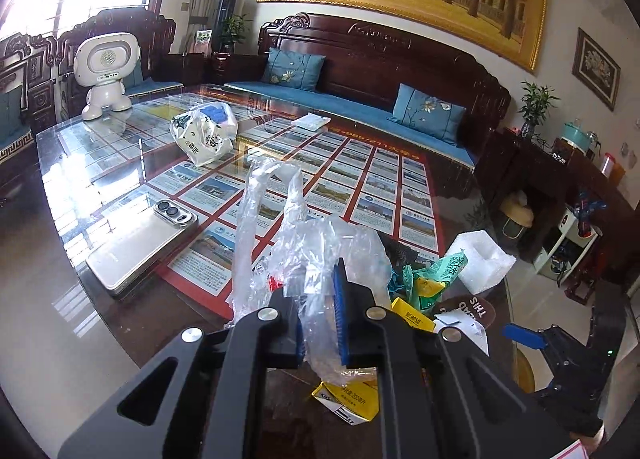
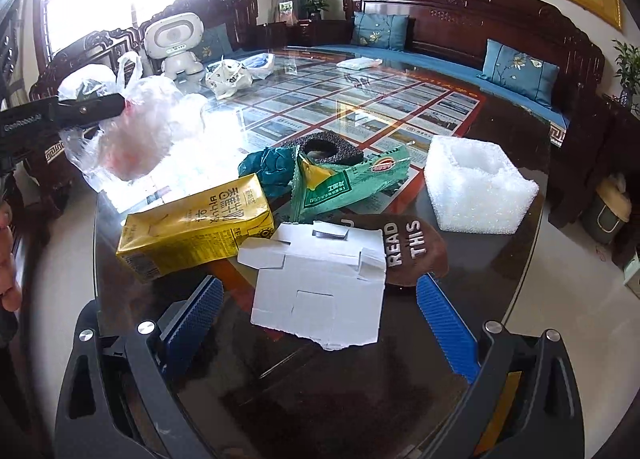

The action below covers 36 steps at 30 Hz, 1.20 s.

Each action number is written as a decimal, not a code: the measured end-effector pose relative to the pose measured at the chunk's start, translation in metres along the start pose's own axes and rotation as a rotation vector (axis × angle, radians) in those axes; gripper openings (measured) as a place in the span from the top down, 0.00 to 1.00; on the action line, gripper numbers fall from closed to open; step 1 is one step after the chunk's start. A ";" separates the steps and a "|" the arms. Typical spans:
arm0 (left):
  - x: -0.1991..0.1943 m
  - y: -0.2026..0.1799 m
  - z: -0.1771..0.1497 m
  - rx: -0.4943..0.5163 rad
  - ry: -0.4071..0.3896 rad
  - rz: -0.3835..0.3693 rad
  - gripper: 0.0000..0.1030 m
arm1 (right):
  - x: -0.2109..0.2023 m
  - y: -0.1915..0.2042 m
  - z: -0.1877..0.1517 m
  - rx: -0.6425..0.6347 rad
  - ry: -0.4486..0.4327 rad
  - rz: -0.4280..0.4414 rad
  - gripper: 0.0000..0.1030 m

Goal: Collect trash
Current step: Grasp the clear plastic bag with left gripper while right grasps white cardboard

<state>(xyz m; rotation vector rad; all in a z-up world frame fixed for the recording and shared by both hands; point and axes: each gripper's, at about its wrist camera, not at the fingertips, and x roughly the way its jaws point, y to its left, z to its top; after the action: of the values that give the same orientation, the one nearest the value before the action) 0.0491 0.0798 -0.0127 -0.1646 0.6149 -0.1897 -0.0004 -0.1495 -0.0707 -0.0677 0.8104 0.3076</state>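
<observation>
Hanging crumpled and see-through above the tabletop [image 1: 120,187], a clear plastic bag [image 1: 320,259] is pinched tight in the left claw [image 1: 320,323], its handles standing up. The right claw [image 2: 320,323] is held wide open around a flattened white card box [image 2: 320,291] lying on the glass. Just beyond it are seen a dented yellow drink carton [image 2: 196,227], a torn green wrapper [image 2: 344,187], a brown card tag [image 2: 416,247] and a white foam block [image 2: 476,187].
</observation>
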 end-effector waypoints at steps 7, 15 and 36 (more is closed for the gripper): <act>-0.004 0.003 -0.003 0.002 0.003 -0.021 0.88 | 0.026 0.003 0.004 0.032 0.067 -0.056 0.13; -0.009 -0.001 -0.001 0.014 -0.009 -0.028 0.88 | 0.023 -0.003 0.003 0.054 0.070 -0.034 0.29; -0.028 -0.103 -0.004 0.179 -0.005 -0.184 0.88 | -0.068 -0.063 -0.021 0.130 -0.063 -0.040 0.29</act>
<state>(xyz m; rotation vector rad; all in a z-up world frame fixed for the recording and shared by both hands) 0.0107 -0.0137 0.0212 -0.0486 0.5750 -0.4206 -0.0406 -0.2298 -0.0400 0.0476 0.7636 0.2172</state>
